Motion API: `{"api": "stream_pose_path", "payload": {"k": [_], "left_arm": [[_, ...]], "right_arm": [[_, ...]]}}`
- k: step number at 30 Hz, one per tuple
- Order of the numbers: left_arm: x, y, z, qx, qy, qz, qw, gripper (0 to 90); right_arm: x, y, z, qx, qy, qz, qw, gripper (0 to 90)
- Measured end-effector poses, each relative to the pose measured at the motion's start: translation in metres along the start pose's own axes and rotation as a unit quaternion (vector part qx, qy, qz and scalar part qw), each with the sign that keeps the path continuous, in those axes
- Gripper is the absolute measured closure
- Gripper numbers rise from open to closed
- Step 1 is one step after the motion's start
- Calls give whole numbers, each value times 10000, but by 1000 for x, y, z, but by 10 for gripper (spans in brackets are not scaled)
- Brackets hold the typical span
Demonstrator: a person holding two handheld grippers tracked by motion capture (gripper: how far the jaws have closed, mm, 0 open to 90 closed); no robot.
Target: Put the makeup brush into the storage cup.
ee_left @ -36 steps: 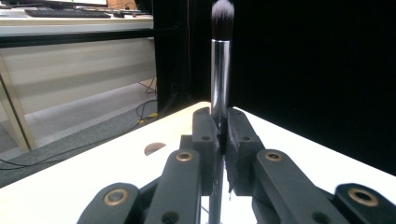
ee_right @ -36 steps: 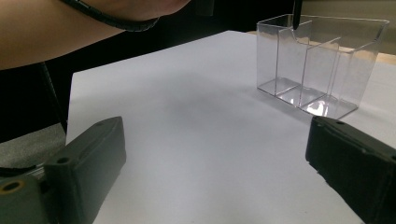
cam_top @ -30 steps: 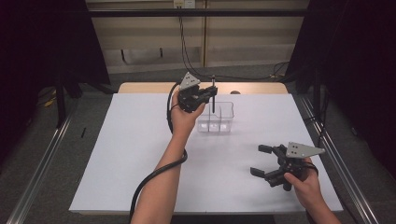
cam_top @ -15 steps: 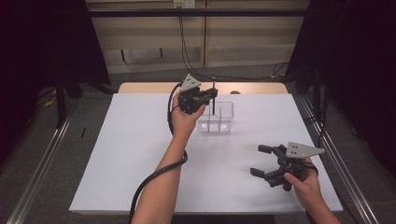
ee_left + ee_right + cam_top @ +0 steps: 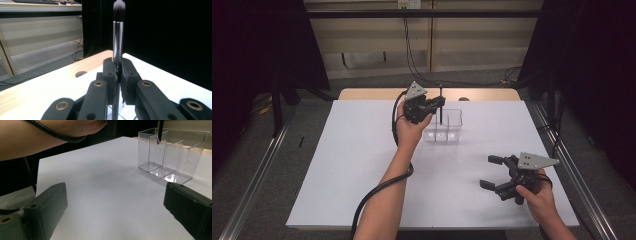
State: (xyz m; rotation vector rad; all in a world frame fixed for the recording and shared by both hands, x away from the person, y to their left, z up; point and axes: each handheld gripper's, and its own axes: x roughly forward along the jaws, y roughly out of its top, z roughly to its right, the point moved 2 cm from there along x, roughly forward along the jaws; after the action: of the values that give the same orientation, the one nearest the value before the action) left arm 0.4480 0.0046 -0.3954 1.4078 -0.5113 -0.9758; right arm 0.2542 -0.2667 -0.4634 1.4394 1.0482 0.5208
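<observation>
My left gripper [image 5: 437,103] is shut on a makeup brush [image 5: 118,37] with a chrome ferrule and dark bristles pointing up. It holds the brush upright over a clear plastic organizer [image 5: 443,126] with several compartments, at the back middle of the white table. The brush's black handle end [image 5: 160,131] dips just inside the rim of the organizer [image 5: 172,152], over a rear compartment. My right gripper [image 5: 493,171] hovers open at the front right of the table, with nothing between its jaws.
The white tabletop [image 5: 352,170] stretches wide around the organizer. A wooden strip [image 5: 362,93] with a round hole [image 5: 80,74] runs along the far edge. Metal rails [image 5: 257,170] flank the table on both sides. The left forearm [image 5: 37,137] crosses the right gripper view.
The left gripper has lowered slightly with the brush toward the organizer. The right gripper has stayed in place.
</observation>
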Motion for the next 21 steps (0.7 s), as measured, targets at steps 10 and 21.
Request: {"api": "stream_pose_path", "payload": {"k": [10, 21], "left_arm": [[2, -3, 1, 5, 0, -22, 10000, 836], [2, -8, 0, -35, 10, -45, 10000, 835]], "right_arm": [[0, 0, -1, -4, 8, 8, 10000, 46], [0, 1, -1, -4, 20, 1, 10000, 46]]}}
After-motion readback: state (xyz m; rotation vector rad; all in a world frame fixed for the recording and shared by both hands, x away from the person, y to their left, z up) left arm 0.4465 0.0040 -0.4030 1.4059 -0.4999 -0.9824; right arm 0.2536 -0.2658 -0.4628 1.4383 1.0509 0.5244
